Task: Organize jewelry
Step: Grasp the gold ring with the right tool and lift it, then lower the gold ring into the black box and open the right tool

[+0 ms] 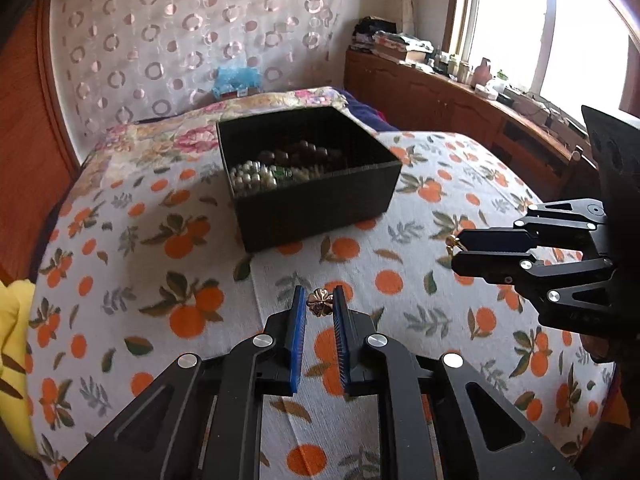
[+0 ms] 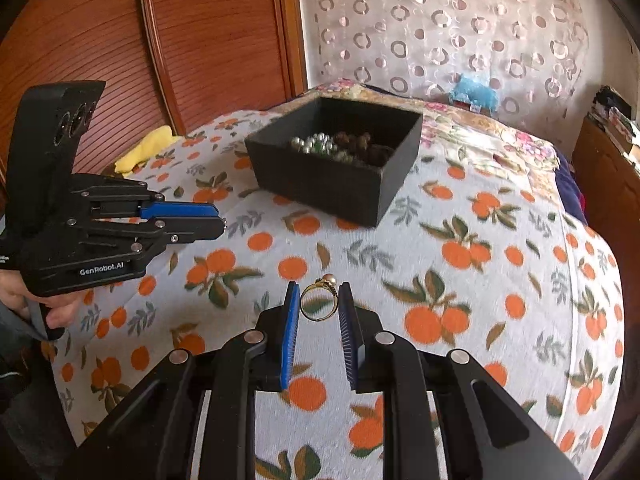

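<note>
"GenRobot.AI" marks left gripper (pinching gold flower earring); right gripper clamps pearl ring.

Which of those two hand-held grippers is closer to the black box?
Neither clearly. The left hand-held gripper, holding a gold flower piece, sits before the black box; the right hand-held gripper, holding a gold ring, looks similarly far.

The flower brooch and pearl ring look like glossy gold metal. The box is matt black, its beads shiny, and the orange-print bedspread is soft woven cloth beside ribbed, polished wood panelling.
</note>
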